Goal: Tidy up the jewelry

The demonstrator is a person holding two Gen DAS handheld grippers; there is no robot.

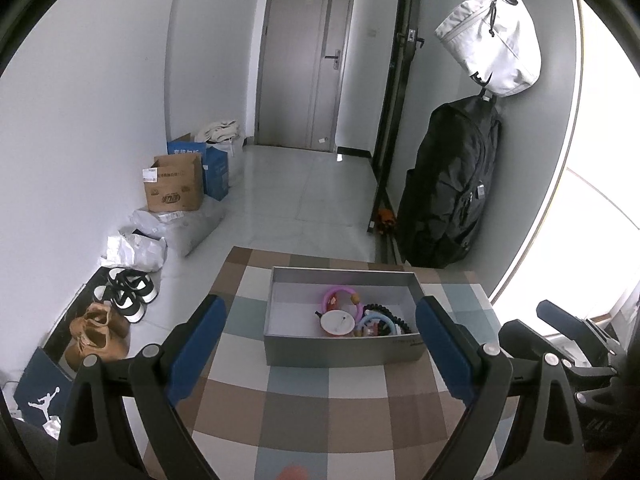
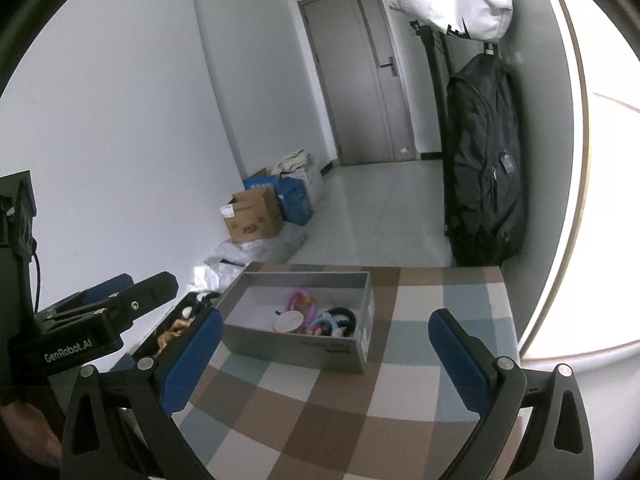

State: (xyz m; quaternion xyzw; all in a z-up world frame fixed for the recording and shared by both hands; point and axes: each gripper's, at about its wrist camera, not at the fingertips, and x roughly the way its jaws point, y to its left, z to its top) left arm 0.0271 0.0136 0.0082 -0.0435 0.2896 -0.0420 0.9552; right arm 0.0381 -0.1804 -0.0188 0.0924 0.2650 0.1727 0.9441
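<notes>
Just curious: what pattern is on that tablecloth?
Checked tablecloth in brown, grey-blue and white squares, clearest in the left wrist view.

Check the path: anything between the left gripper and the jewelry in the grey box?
Nothing visible. The left gripper is open above bare checkered cloth; only the near wall of the open-topped grey box fronts the jewelry, so go over it.

- Left tongs (image 1: 320,344) stand wide apart, nothing between the blue pads (image 1: 198,350); fingers point toward 12 o'clock
- Right tongs (image 2: 326,360) are likewise spread wide and empty, blue pads (image 2: 460,362) level with each other, aimed toward 12 o'clock
- In the left wrist view the right tongs show at 4 o'clock, close beside the left ones
- In the right wrist view the left tongs show at 9 o'clock, with part of a hand (image 2: 28,432) at 8 o'clock
</notes>
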